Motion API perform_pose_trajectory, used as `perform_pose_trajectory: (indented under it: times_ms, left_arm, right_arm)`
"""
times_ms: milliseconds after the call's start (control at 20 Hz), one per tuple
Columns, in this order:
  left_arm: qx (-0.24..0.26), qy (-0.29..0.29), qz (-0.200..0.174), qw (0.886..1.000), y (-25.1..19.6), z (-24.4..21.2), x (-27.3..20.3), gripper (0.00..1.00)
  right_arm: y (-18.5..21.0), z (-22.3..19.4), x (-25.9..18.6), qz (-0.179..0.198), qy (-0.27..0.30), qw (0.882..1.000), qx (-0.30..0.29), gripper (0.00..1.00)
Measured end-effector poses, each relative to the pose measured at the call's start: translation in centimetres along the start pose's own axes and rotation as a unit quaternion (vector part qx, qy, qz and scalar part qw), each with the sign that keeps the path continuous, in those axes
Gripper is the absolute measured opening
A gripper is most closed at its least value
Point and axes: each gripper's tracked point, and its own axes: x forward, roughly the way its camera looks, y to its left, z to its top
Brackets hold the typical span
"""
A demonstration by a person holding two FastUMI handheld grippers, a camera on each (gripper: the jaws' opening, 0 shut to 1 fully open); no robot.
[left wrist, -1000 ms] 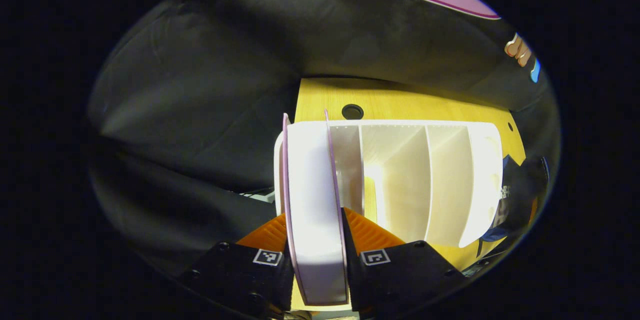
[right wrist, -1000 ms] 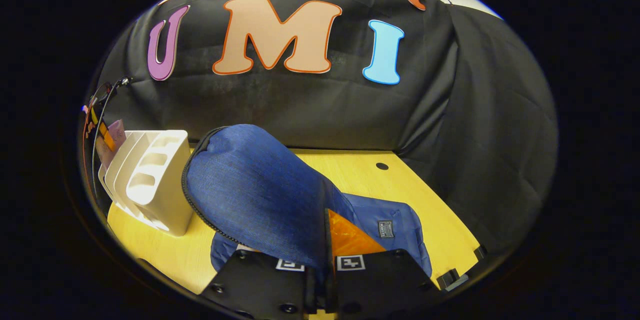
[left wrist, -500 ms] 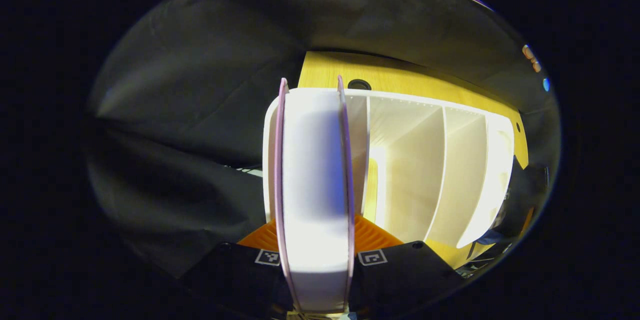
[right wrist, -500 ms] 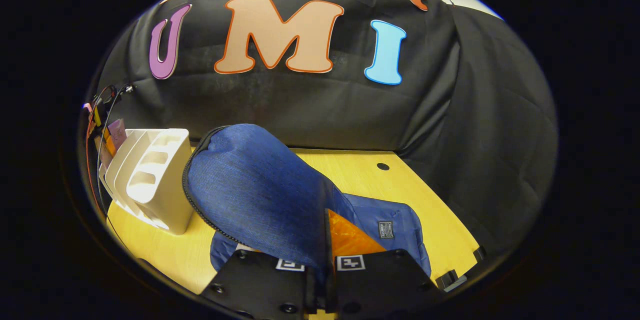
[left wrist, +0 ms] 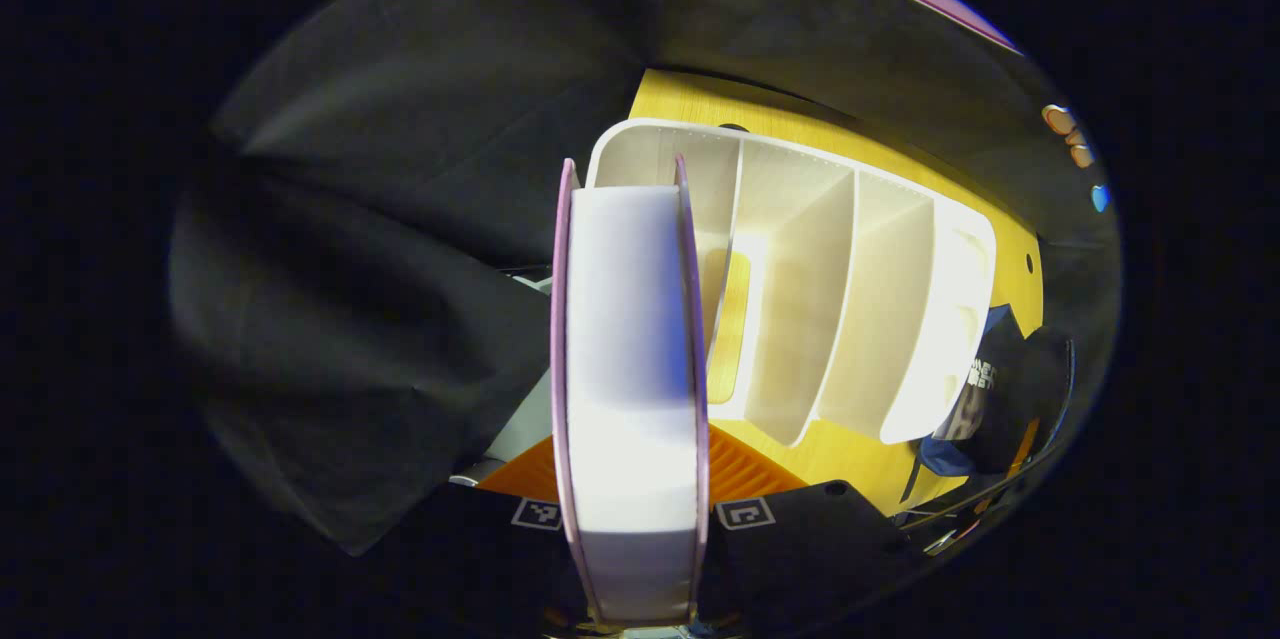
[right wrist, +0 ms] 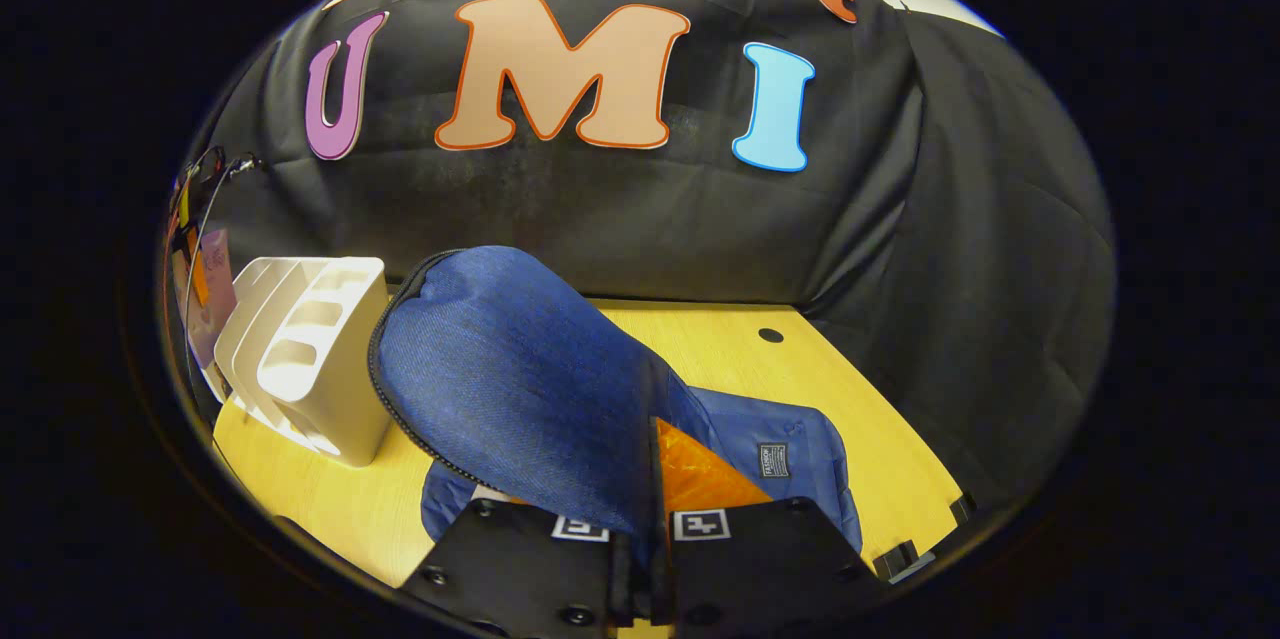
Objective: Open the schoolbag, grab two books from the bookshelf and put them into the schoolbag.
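Observation:
In the left gripper view my left gripper is shut on a thick book with purple covers and white page edges, held clear of the white bookshelf, whose slots stand bare to its right. In the right gripper view my right gripper is shut on the lifted flap of the blue schoolbag, holding it up over the bag's body on the wooden table. The bookshelf stands left of the bag, and the book shows at the far left edge beyond it.
A dark part of the schoolbag lies past the shelf's right end in the left gripper view. Black cloth walls close the table at the back and right. Cable holes sit in the tabletop near the back.
The left gripper has drawn the book up and out of the shelf's leftmost slot, and the shelf now lies off to the right of it. The right gripper still holds the bag flap up.

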Motion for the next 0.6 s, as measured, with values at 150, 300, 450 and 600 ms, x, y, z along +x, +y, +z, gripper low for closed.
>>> perform_pose_trajectory:
  times_ms: [150,300,450,600]
  left_arm:
    - [-0.019,-0.006,-0.021,1.0,-1.1,-2.1,-3.6,0.41]
    - [-0.013,-0.031,-0.025,0.999,-1.0,-3.3,-7.0,0.41]
    - [-0.016,-0.053,-0.038,0.998,-2.3,-4.7,-10.2,0.41]
    - [-0.013,-0.073,-0.061,0.995,-4.5,-5.6,-13.1,0.41]
  right_arm:
    - [-0.1,-0.1,0.0,0.004,-0.002,1.0,0.001,0.1]
    - [0.1,-0.3,0.2,0.017,0.001,1.0,0.005,0.1]
    - [0.1,-0.4,0.2,0.027,0.001,1.0,0.001,0.1]
    - [0.1,-0.5,0.3,0.035,0.002,0.999,0.003,0.1]
